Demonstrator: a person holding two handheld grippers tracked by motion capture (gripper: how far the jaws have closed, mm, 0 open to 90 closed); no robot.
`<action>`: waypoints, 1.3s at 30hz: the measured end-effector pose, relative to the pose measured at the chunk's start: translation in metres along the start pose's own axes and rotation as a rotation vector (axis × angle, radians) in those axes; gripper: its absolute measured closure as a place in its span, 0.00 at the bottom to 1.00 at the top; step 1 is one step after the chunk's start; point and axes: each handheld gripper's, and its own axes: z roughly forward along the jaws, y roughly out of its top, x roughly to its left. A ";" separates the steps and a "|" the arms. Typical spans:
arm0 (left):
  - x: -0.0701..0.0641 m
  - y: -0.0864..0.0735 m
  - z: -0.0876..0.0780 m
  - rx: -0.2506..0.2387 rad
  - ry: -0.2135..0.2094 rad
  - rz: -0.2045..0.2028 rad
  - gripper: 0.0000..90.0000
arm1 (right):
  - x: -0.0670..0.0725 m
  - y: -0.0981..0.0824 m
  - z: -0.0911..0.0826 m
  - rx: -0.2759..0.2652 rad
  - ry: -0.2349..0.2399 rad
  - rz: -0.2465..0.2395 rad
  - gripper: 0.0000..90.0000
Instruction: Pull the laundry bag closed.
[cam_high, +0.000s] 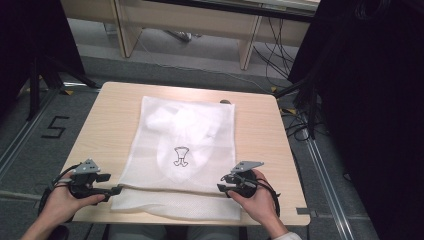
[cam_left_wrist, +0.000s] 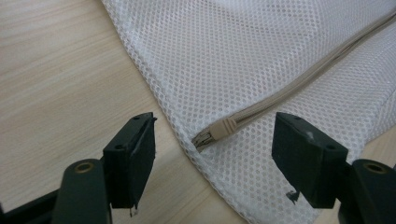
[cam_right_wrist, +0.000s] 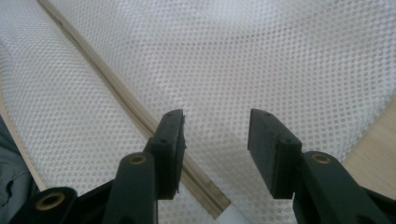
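Both tongs are released, nothing between the jaws: left gripper (cam_high: 116, 189) sits at the near-left corner of the mesh laundry bag (cam_high: 185, 145), right gripper (cam_high: 221, 187) at the near-right side, over the mesh. Bag lies flat mid-table, near edge hanging slightly past the table (cam_high: 100, 125) front; a white garment with a small dark print (cam_high: 181, 156) shows through it. Beige zipper (cam_left_wrist: 299, 84) runs along the bag's near end, and the slider (cam_left_wrist: 217, 132) is parked at the left corner, sitting in the gap between the left jaws in the left gripper view but not touched. My read: left is lined up to grab the slider, right hovers over the zipper line (cam_right_wrist: 140, 116) to pin the fabric so the pull has something to work against. Flat layout keeps the zipper straight.
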 end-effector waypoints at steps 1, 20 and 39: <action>0.000 0.000 0.000 -0.001 -0.003 0.000 0.33 | 0.001 0.000 0.002 -0.005 -0.008 0.008 0.62; -0.002 -0.002 -0.003 -0.007 0.016 -0.006 0.31 | 0.038 0.028 0.025 -0.065 0.058 -0.196 0.64; -0.004 -0.007 -0.005 -0.036 0.005 -0.008 0.32 | 0.100 0.082 0.073 -0.070 0.176 -0.318 0.68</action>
